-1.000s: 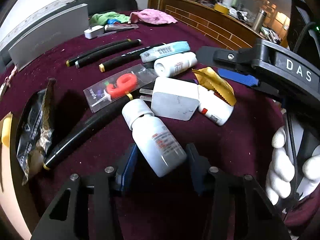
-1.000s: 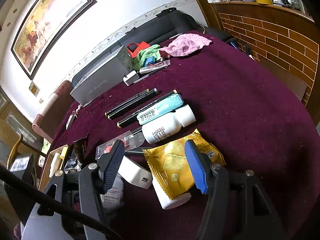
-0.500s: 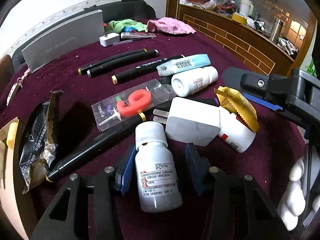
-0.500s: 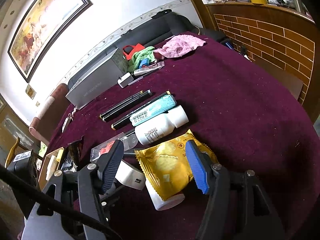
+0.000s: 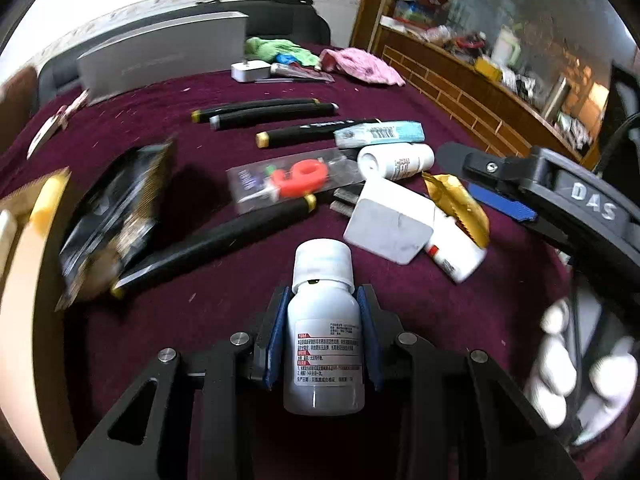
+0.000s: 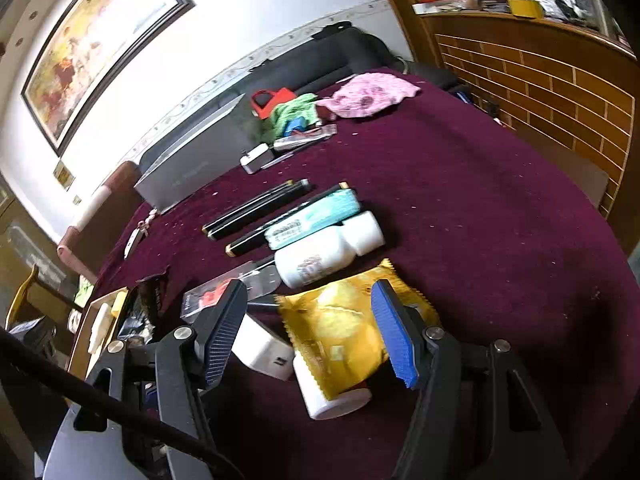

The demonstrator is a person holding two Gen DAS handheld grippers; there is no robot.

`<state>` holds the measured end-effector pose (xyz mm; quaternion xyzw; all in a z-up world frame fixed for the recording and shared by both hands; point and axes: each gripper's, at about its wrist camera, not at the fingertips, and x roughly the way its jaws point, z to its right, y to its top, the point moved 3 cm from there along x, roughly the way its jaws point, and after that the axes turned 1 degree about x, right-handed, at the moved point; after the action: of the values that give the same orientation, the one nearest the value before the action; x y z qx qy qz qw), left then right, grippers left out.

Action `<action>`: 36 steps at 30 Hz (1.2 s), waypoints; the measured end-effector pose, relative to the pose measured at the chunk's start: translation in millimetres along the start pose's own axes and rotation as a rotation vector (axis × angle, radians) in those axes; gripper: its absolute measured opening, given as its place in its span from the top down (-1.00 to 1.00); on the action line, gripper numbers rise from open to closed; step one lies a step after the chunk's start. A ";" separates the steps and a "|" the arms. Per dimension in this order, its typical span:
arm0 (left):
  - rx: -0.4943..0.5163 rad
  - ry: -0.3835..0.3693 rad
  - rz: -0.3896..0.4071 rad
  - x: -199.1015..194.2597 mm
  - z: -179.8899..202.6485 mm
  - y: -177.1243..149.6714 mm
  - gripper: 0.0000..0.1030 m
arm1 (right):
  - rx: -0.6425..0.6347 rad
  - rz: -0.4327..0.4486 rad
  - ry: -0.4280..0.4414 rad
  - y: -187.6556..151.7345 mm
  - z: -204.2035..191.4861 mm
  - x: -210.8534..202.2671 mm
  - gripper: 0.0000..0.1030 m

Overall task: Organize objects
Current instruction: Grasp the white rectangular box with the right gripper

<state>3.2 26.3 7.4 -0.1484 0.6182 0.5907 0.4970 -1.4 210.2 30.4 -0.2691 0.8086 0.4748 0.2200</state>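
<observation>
Purple-red cloth covers the whole worktop [image 6: 500, 208], and it bends away in a round edge on the right side, next to a brick-pattern wooden wall [image 6: 560, 80].

The left gripper [image 5: 322, 344] is closing its blue fingers [image 5: 276, 340] on a small white bottle [image 5: 323, 336]. The bottle sits right between them, cap pointing away, and both pads touch its sides. It is at the near edge of the pile, with bare cloth just in front of its cap.

The right gripper [image 6: 308, 332] has its fingers wide apart and holds nothing. It hangs over a yellow snack bag [image 6: 344, 328]. The bag lies on top of another white bottle [image 6: 336, 396]. A white charger block [image 6: 260, 348] is just beside that bottle, under the left finger.

Farther back lie a third white bottle [image 6: 328, 252], a light blue tube [image 6: 312, 220] touching it, and three black markers [image 6: 256, 210] side by side. One more black marker [image 5: 212, 244] lies on the left, near a black snack bag [image 5: 108, 220] at the worktop's left edge. A clear pack with a red thing [image 5: 292, 178] rests between them.

At the far edge stand a grey box [image 5: 160, 56], a green cloth [image 5: 276, 50] and a pink cloth [image 6: 372, 94].

The right half of the worktop is wide open cloth. A white gloved hand [image 5: 576, 364] holds the right gripper's handle.
</observation>
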 end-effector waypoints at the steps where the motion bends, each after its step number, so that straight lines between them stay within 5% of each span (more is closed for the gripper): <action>1: -0.023 -0.006 0.003 -6.8 -4.8 -3.8 0.44 | -0.010 -0.009 0.009 -0.3 -2.9 -0.3 -0.24; 5: -0.064 -0.002 0.032 -29.2 -17.0 -13.4 0.44 | -0.154 -0.080 0.041 -0.8 -30.8 1.7 -0.24; 13: -0.079 0.002 0.070 -49.0 -25.1 -26.8 0.44 | -0.498 -0.196 -0.101 -23.0 -74.3 33.5 -0.24; 19: -0.070 0.028 0.074 -53.2 -27.7 -34.7 0.44 | -0.502 -0.233 -0.139 -28.1 -72.4 41.6 0.02; 23: -0.048 0.051 0.084 -57.1 -27.5 -37.3 0.43 | -0.465 -0.267 -0.156 -27.4 -66.4 45.3 0.62; 36: -0.028 0.104 0.153 -89.9 -33.7 -45.3 0.43 | -0.382 -0.272 -0.094 -30.7 -73.2 11.7 0.62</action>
<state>64.9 -51.2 45.5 -0.1380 0.6443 0.6270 0.4156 2.1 130.3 36.4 -0.3898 0.6493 0.5970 0.2647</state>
